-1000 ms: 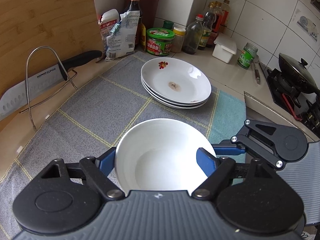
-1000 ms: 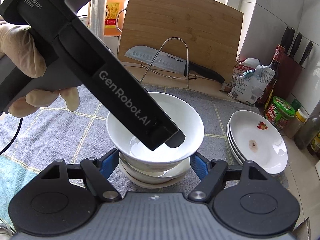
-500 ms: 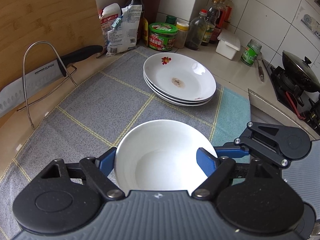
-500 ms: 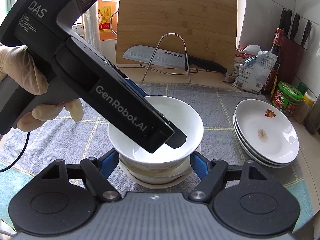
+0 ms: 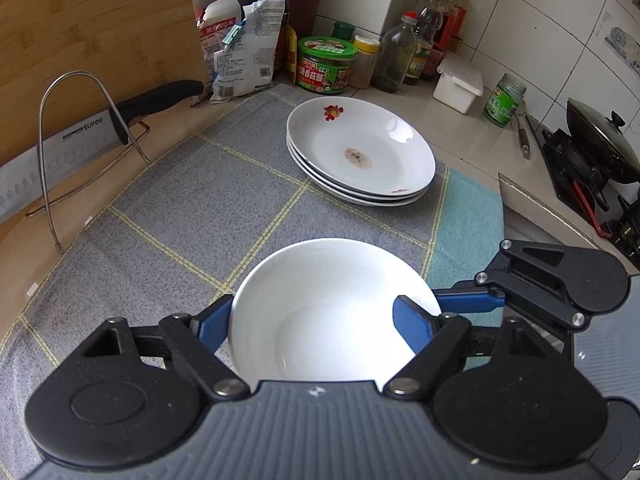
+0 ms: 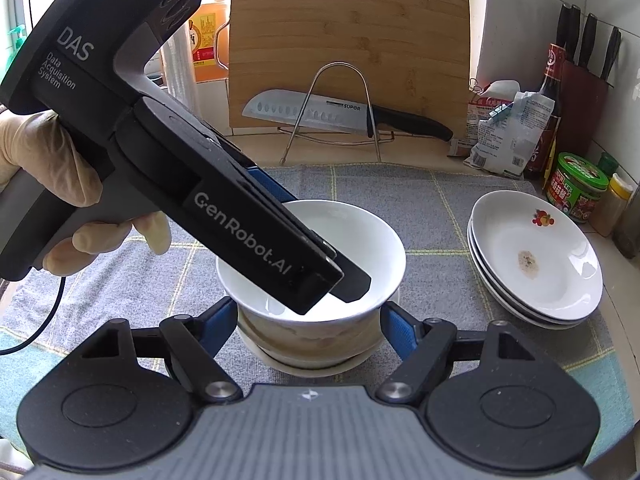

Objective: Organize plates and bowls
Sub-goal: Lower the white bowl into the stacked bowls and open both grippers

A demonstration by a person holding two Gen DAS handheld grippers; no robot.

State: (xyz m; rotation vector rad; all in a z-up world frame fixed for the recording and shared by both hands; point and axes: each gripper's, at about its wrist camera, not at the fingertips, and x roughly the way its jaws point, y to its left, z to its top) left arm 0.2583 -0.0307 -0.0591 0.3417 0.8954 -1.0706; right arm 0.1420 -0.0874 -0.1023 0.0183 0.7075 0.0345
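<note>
A white bowl [image 5: 332, 308] [image 6: 320, 240] sits on top of a stack of bowls [image 6: 312, 340] on the grey checked cloth [image 5: 192, 208]. My left gripper [image 5: 316, 316] is open; one blue finger [image 5: 412, 320] is inside the bowl and the other outside its left rim. In the right wrist view the left gripper's body [image 6: 200, 184] slants down into the bowl. My right gripper [image 6: 308, 324] is open, its blue fingers on either side of the bowl stack, close to the lower bowls. A stack of three white plates [image 5: 360, 152] [image 6: 536, 256] lies to the right.
A bamboo cutting board [image 6: 348, 48] and a knife [image 6: 332, 112] in a wire rack [image 5: 80, 140] stand at the back. Bottles, a green-lidded jar [image 5: 326, 64], bags and a knife block [image 6: 580, 100] line the wall. A wok on the stove [image 5: 600, 144] is far right.
Both wrist cameras have pulled back and risen slightly. The bowl stack and plates stay in place. Both grippers stay open around the bowls.
</note>
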